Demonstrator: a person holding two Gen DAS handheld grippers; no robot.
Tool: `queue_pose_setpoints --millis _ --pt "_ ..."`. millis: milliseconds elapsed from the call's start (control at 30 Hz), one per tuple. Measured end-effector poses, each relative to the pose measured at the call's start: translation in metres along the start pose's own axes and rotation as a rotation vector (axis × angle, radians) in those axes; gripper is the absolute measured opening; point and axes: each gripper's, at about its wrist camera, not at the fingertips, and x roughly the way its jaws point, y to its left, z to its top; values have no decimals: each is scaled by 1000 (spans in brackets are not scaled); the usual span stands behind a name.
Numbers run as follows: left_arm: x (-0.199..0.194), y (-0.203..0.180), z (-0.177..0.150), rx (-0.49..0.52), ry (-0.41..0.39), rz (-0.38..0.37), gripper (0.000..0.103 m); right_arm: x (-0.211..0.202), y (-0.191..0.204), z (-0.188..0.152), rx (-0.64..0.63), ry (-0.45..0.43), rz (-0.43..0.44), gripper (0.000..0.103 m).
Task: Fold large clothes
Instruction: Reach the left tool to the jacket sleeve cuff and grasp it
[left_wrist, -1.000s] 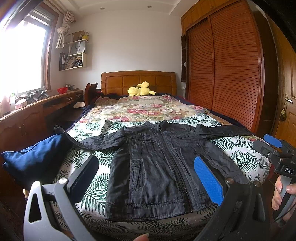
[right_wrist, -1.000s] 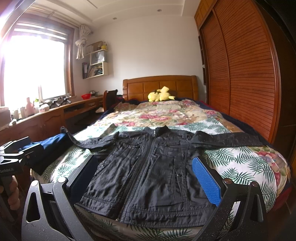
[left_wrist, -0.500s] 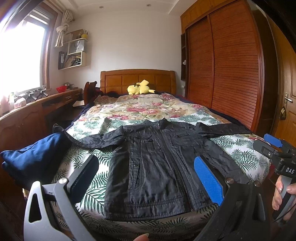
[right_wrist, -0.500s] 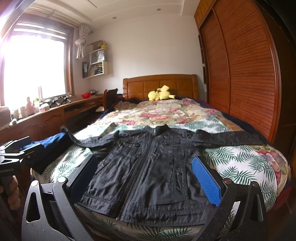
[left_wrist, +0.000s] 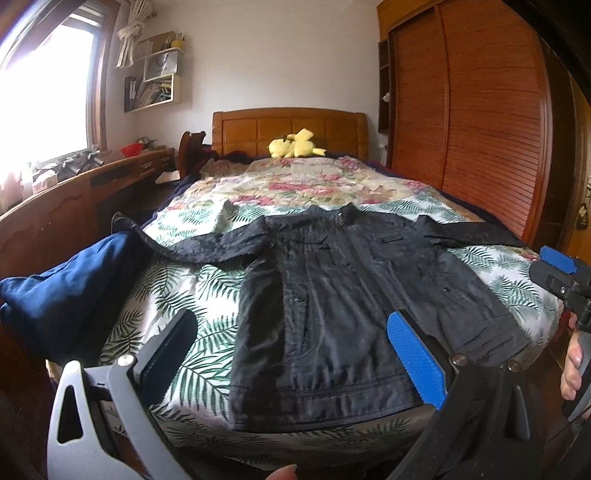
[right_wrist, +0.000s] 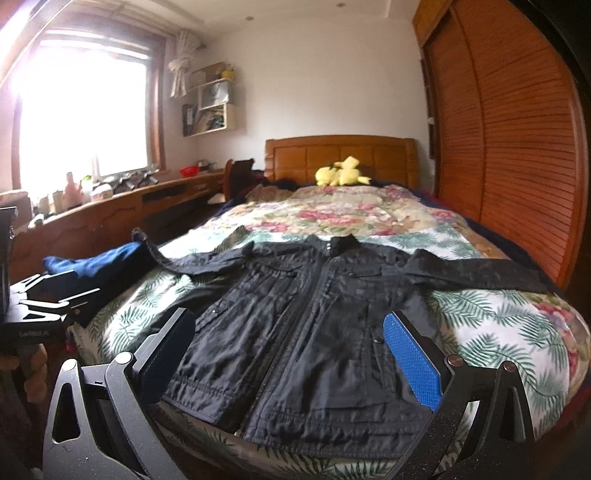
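Observation:
A black jacket (left_wrist: 343, 295) (right_wrist: 314, 325) lies flat, front up and zipped, on the foot of a bed with a leaf and flower patterned cover (left_wrist: 207, 280) (right_wrist: 491, 325). Both sleeves are spread out to the sides. My left gripper (left_wrist: 291, 347) hovers open just before the jacket's hem, nothing between its fingers. My right gripper (right_wrist: 291, 347) is open too, held above the hem near the zip. In the left wrist view the right gripper (left_wrist: 557, 273) shows at the right edge, held by a hand (left_wrist: 572, 365). The left gripper (right_wrist: 44, 299) shows at the left edge of the right wrist view.
A dark blue cloth (left_wrist: 62, 295) (right_wrist: 99, 262) lies bunched at the bed's left edge under the left sleeve. A yellow plush toy (left_wrist: 295, 146) (right_wrist: 341, 173) sits at the headboard. A wooden desk (left_wrist: 66, 206) runs along the left; louvred wardrobe doors (left_wrist: 480, 122) stand on the right.
Both grippers have moved slightly forward toward the jacket and the views have tilted a little. The jacket has not moved and both grippers stay open.

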Motion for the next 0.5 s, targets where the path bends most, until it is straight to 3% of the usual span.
queue_pose_setpoints --millis 500 --pt "49 43 1 -20 60 100 103 101 8 11 -79 105 104 103"
